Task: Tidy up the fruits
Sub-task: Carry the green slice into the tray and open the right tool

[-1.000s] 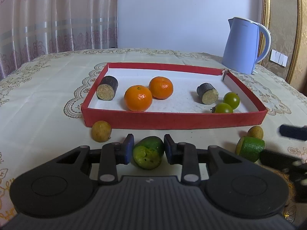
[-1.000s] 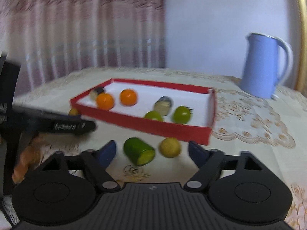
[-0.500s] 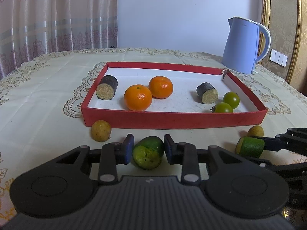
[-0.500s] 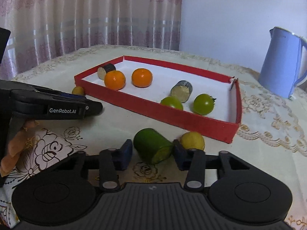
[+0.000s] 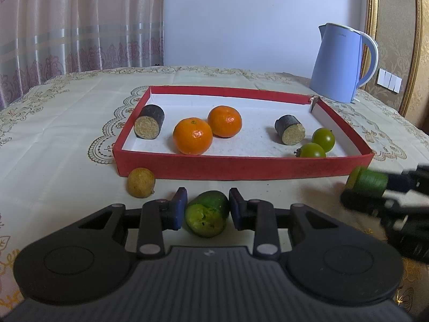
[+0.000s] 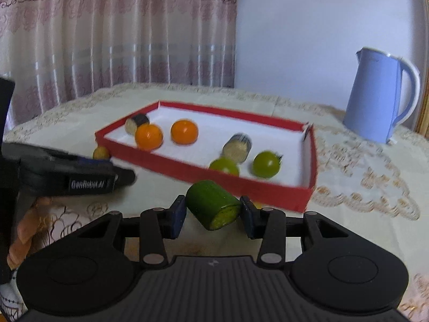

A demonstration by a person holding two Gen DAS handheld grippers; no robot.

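Green cucumber piece [image 6: 213,207], lower centre of the right view, gripped by the right claw [image 6: 211,216], whose jaws have just been closing. Left claw [image 5: 206,209] grips another green piece [image 5: 207,213]. Step: pick-up; next, carry over the red tray [image 6: 241,182] wall and release.

Round table covered by a cream tablecloth with gold embroidered lace motifs [image 5: 67,123]. Behind the table, left: sheer pink-mauve curtain with floral bands and pale horizontal stripes [image 5: 80,26], daylight filtering through it. Behind the table, centre: plain pale bluish-white wall [image 5: 241,21]. Right of the table: gold damask wall panel with gilt frame moulding [image 5: 396,40], carrying a white wall switch plate [image 5: 389,81]. Light-blue electric kettle with white handle [image 5: 343,64] stands at the table's far right edge.
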